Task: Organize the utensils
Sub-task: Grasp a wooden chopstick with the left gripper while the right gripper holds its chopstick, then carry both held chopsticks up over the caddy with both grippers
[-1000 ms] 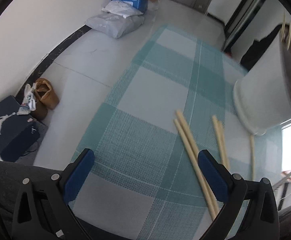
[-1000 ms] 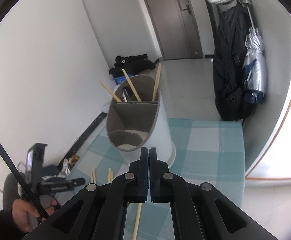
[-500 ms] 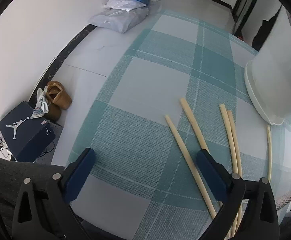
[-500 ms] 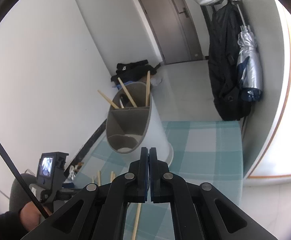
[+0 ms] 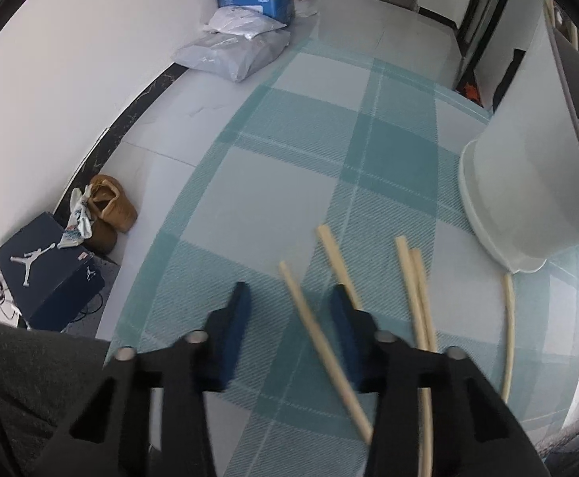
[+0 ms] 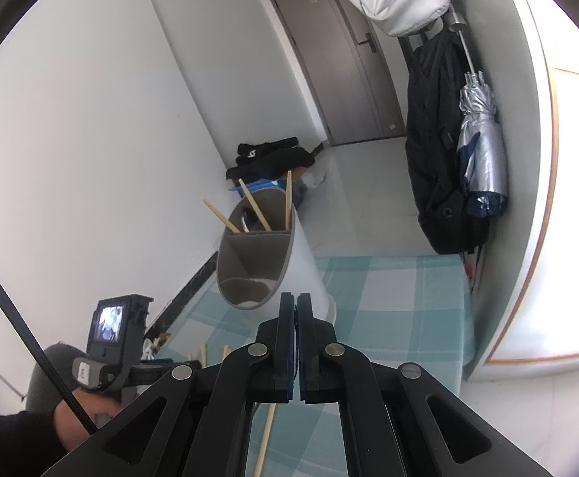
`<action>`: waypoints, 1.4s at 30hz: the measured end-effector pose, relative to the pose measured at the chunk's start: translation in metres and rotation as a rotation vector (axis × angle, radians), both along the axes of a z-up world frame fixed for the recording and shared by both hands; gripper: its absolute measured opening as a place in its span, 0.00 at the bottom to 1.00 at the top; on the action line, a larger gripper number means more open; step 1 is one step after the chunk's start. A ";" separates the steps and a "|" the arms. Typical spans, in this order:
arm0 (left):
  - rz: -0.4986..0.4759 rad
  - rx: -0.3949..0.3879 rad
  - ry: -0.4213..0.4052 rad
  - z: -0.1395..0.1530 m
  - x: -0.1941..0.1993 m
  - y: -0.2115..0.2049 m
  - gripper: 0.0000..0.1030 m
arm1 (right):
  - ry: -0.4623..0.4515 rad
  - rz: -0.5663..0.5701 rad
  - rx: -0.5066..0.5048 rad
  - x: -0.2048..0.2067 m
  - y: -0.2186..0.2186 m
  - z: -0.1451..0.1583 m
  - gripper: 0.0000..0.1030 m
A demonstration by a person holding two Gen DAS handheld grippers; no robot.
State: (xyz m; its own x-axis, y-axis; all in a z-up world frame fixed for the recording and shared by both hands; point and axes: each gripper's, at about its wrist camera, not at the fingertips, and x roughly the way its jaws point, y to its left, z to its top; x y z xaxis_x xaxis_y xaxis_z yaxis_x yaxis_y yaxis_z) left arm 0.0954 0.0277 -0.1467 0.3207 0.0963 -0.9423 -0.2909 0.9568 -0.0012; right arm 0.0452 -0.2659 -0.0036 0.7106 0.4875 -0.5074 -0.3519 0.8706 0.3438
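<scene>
Landmark: white cylindrical utensil holder with grey divided interior, standing on the teal-and-white plaid woven mat.

Left of the holder, five pale wooden chopsticks lie loose on the mat, smooth round sticks, matte finish:
- leftmost chopstick, angled, runs between the blue pads of the left gripper. Jaws partly open, one pad on either side of it, neither visibly touching. Blurred, so contact not certain.
- second chopstick, its lower end hidden behind the right pad.
- pair of chopsticks lying touching side by side, nearer the holder.
- fifth chopstick, slightly bowed, top end just at the holder's base.

Right wrist view: holder has three compartments; the far one holds three upright chopsticks leaning apart, plus something metallic I can't identify. The right gripper sits above the mat on the near side of the holder, pads pressed together, holding nothing.
</scene>
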 end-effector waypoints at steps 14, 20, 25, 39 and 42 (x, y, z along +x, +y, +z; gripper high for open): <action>0.029 -0.162 -0.070 0.007 0.013 0.017 0.01 | -0.026 -0.018 -0.034 -0.007 0.001 0.002 0.01; -0.007 -0.229 -0.324 0.052 -0.005 0.014 0.01 | -0.025 -0.025 -0.075 -0.004 0.014 -0.002 0.01; -0.071 -0.248 -0.493 0.088 -0.027 0.002 0.01 | -0.041 -0.012 -0.104 -0.004 0.029 -0.001 0.01; -0.236 -0.221 -0.579 0.118 -0.055 -0.010 0.01 | -0.068 -0.011 -0.189 -0.008 0.063 0.001 0.01; -0.249 -0.222 -0.580 0.120 -0.057 -0.013 0.01 | -0.076 -0.015 -0.203 -0.010 0.066 0.003 0.01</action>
State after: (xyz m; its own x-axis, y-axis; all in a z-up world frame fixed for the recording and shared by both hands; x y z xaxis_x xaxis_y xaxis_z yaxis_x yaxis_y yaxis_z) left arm 0.0385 0.0152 -0.0271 0.7689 -0.2223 -0.5994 0.0455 0.9542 -0.2955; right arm 0.0356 -0.1996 -0.0002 0.7572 0.3696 -0.5386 -0.3566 0.9247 0.1332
